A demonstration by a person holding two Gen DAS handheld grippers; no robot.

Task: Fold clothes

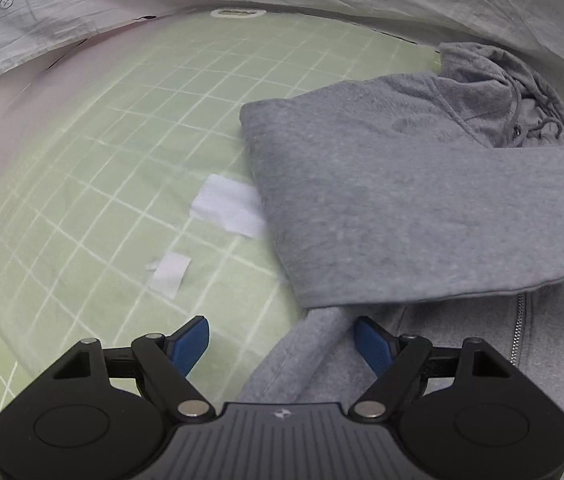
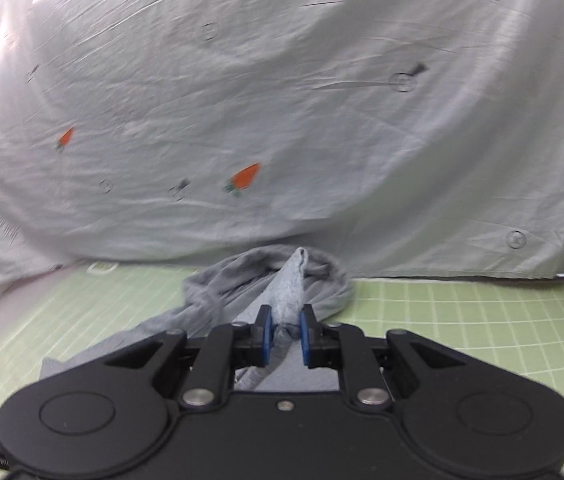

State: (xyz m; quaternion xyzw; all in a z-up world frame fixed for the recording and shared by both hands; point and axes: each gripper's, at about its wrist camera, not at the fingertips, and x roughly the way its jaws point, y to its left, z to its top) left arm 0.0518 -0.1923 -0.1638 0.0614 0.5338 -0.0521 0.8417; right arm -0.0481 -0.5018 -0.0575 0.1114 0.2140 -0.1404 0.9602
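The right gripper (image 2: 285,330) pinches a fold of the grey hoodie (image 1: 402,200), whose edge lies between the spread left gripper (image 1: 282,342).

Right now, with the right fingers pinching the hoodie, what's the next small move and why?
Probably close the left gripper on the grey hoodie edge lying between its open fingers; the right gripper is already shut on a bunched fold, so both sides could then lift together.

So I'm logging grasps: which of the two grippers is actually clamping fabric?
The right gripper: it pinches a fold of the grey hoodie. The left gripper is open, holding nothing.
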